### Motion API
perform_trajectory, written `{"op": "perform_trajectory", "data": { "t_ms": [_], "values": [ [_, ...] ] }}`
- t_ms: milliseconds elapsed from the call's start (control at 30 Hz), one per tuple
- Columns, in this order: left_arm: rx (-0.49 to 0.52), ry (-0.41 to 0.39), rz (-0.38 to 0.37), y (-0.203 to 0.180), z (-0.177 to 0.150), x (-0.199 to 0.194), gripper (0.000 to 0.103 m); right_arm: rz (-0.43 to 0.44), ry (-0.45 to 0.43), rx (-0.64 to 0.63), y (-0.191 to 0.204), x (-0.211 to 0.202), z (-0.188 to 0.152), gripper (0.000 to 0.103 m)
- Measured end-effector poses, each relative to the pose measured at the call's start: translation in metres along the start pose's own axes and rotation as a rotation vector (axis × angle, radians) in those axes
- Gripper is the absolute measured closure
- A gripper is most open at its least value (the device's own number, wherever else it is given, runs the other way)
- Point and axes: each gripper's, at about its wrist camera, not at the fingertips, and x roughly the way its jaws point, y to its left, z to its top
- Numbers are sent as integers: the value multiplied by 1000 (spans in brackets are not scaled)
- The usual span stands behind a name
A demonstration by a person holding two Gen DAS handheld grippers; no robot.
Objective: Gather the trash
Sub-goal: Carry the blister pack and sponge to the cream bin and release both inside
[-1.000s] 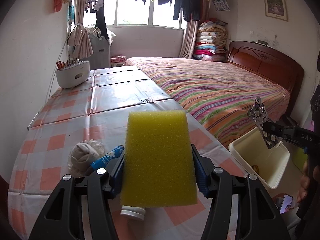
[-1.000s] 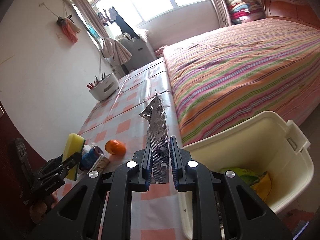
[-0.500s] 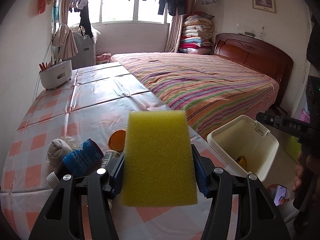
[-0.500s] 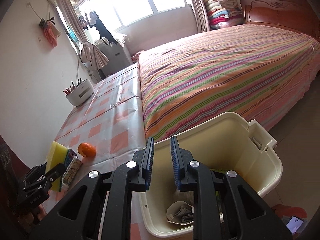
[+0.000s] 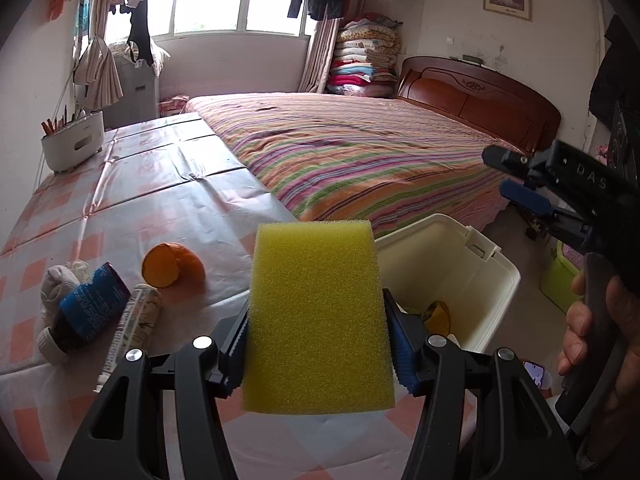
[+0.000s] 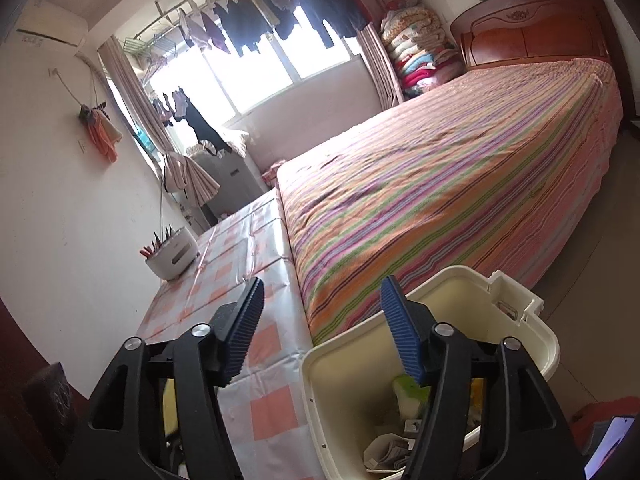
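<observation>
The left gripper (image 5: 320, 344) has its jaws clenched on a yellow sponge (image 5: 318, 316), which stands upright between the blue pads, above the near edge of the bench (image 5: 120, 208) and just beside the cream bin (image 5: 496, 292). The right gripper (image 6: 320, 320) is released — its jaws have just been opening and nothing lies between them — and it hangs over the bin's near rim; in the left wrist view it shows at the right, held by a hand (image 5: 600, 332). Inside the bin lie crumpled paper (image 6: 386, 454) and green and yellow scraps. On the checked cloth of the bench, left of the sponge, lie an orange peel (image 5: 172, 264), a blue-labelled bottle (image 5: 86, 308), a small tube (image 5: 134, 328) and a pale wad (image 5: 60, 280) — close together. Farther back stands a white holder (image 5: 74, 146) of pens, and the striped bed (image 5: 360, 152) runs alongside the bench.
</observation>
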Motion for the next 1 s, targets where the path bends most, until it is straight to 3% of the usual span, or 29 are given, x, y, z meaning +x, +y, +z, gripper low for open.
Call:
{"op": "perform_trajectory", "data": {
  "t_ms": [167,333,533,700,900,1000],
  "values": [
    [-16,37,-41,-20,-1,18,47,-36,-29,58,-15,-6,7,15],
    [-25,65,-69,-40,2,35,47,-49,10,180,-46,0,9,15],
    [14,67,-97,-64,7,48,46,-50,-24,253,-69,-13,16,14],
    [18,121,-152,-81,14,68,46,-39,-49,278,-71,-19,21,13],
    [37,164,-162,-100,17,92,45,-19,-58,307,-74,-20,21,13],
    [58,196,-163,-112,17,103,33,-13,-63,307,-73,-21,20,13]
  ]
}}
